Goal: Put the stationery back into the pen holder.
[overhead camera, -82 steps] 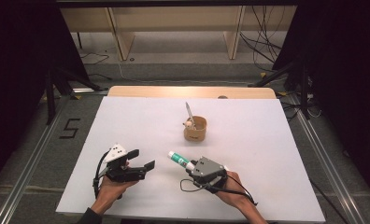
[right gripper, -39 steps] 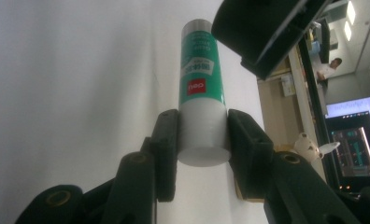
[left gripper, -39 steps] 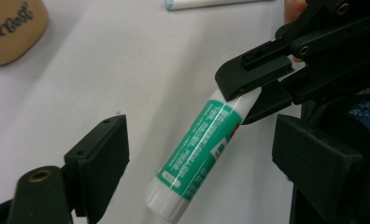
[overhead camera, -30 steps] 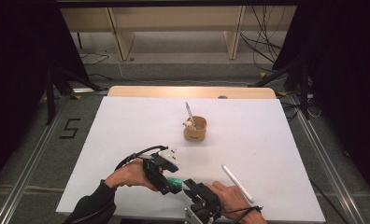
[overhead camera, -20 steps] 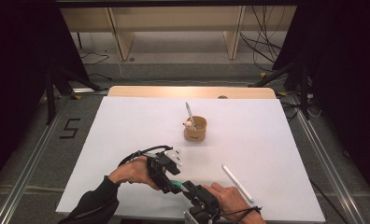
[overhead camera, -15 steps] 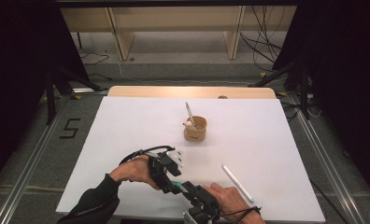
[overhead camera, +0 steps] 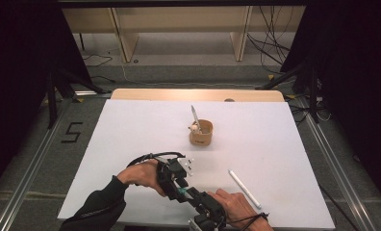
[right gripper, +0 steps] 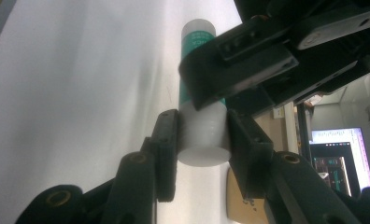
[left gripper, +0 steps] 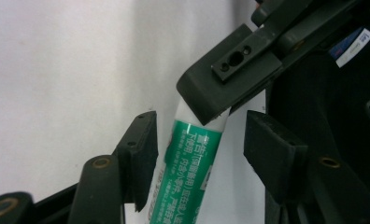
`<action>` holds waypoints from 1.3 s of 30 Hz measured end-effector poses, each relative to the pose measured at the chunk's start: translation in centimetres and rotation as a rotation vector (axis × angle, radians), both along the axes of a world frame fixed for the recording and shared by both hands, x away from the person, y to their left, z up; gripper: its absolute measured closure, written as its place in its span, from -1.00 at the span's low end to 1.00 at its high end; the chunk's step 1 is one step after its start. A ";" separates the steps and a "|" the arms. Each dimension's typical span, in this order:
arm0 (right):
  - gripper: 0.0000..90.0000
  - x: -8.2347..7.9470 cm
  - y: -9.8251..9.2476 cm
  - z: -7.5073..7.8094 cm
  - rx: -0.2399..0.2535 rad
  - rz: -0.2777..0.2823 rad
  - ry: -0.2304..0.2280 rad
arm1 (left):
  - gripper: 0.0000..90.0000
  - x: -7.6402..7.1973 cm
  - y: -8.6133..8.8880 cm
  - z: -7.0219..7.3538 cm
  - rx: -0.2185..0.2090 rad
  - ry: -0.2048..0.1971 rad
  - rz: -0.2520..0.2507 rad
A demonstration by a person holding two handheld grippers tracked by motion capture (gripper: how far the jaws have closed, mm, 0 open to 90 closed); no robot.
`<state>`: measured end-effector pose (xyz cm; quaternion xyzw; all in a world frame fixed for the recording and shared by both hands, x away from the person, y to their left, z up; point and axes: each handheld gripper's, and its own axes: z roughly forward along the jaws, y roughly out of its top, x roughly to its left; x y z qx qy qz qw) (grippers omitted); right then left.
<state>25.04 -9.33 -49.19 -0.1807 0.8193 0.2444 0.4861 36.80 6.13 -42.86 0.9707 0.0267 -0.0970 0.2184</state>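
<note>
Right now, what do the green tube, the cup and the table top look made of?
Green tube: smooth plastic with a glossy printed label and a white matte cap; it looks rigid. Cup: tan and matte, probably wood or cork; too small to tell the grain. Table top: plain white matte sheet, perhaps laminate or paper, over a pale wood board that shows at the far edge.

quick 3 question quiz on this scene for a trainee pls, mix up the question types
1. True or false: the right gripper is clamped on the white end of the green tube.
2. What lies loose on the table right of the hands: A) white pen B) spoon C) scissors?
3. What stands in the wooden cup?

Key
1. True.
2. A.
3. A pen-like stick, leaning; a small pale thing sits at the rim.
</note>
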 end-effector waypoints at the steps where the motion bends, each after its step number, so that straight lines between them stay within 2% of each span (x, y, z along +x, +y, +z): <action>1: 0.46 0.0 0.0 0.0 0.000 0.000 -0.001 | 0.02 0.0 0.0 0.0 0.002 0.003 -0.005; 17: 0.46 -0.2 0.1 -0.2 -0.008 0.012 -0.003 | 0.24 0.4 -0.3 -0.3 0.039 0.017 -0.032; 20: 0.46 -0.3 0.1 -0.2 -0.008 0.013 -0.003 | 0.26 0.4 -0.4 -0.4 0.057 0.017 -0.054; 33: 0.46 -0.4 0.2 -0.2 -0.009 0.027 -0.004 | 0.42 0.4 -0.6 -0.4 0.070 0.031 -0.093; 37: 0.45 -0.3 0.2 -0.2 -0.012 0.030 -0.001 | 0.44 0.4 -0.6 -0.4 0.069 0.039 -0.084; 39: 0.45 -0.3 0.1 -0.2 -0.009 0.021 0.016 | 0.44 0.4 -0.5 -0.5 0.062 0.051 -0.072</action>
